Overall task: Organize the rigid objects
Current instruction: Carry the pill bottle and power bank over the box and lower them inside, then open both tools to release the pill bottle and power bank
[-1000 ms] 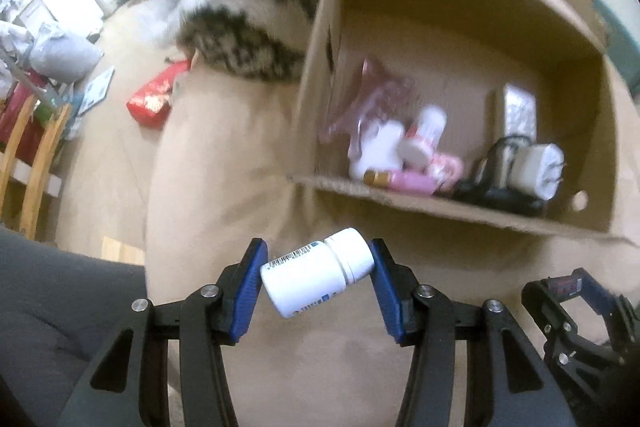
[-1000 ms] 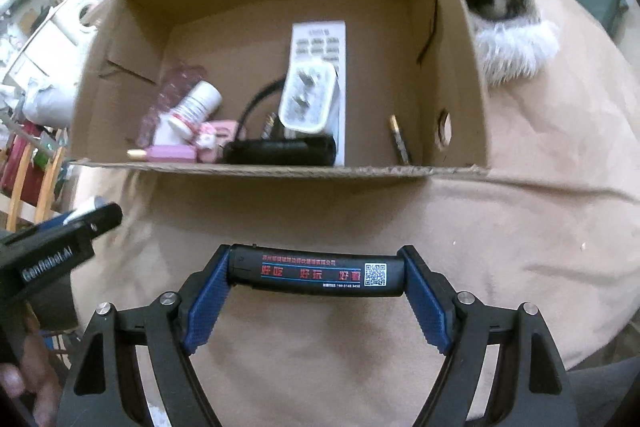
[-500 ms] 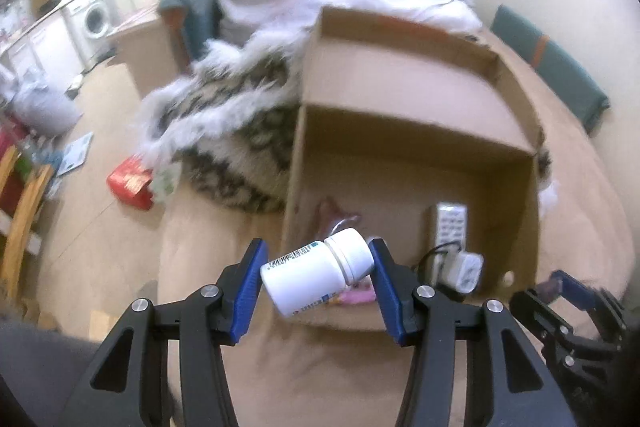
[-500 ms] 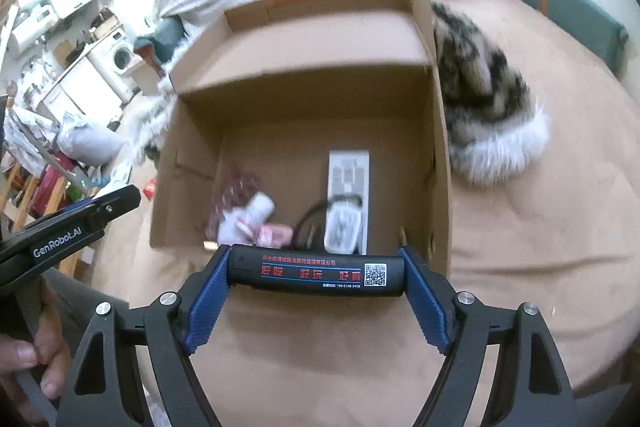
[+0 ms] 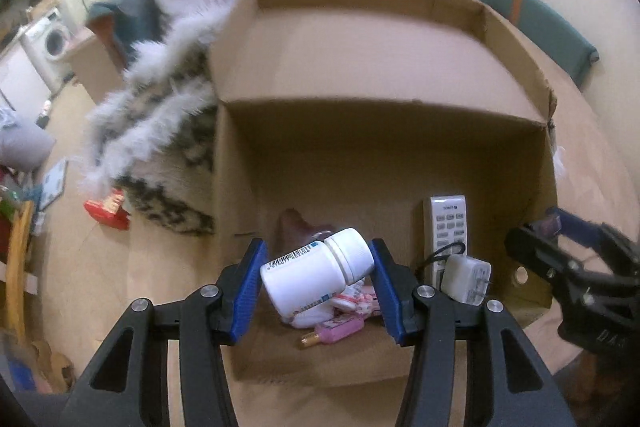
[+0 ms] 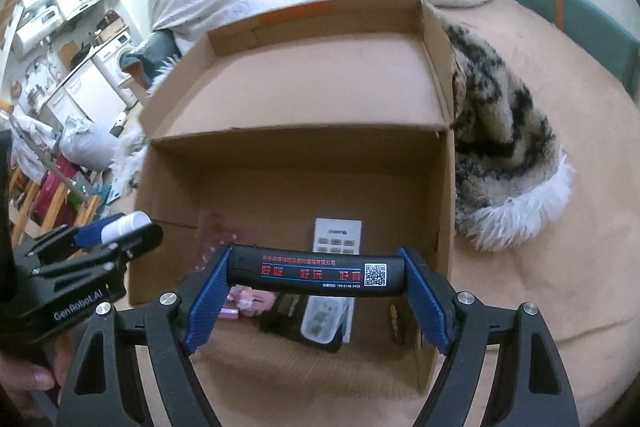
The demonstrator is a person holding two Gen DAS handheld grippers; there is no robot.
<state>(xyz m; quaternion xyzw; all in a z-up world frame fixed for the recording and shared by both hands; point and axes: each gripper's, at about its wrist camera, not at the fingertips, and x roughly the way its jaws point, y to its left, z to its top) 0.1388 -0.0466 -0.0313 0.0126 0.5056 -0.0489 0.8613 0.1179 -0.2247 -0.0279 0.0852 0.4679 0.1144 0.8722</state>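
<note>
Left claw (image 5: 316, 281) clamping white pill bottle (image 5: 316, 277), above open cardboard box (image 5: 376, 75), remote control (image 5: 449, 227) inside

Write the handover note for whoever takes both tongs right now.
Left tongs: shut on the white pill bottle, above the cardboard box.
Right tongs: shut on the black tube by its ends, also over the box.
Done: remote, white charger and pink items lie in the box.
Left: drop the bottle and the tube in.
</note>
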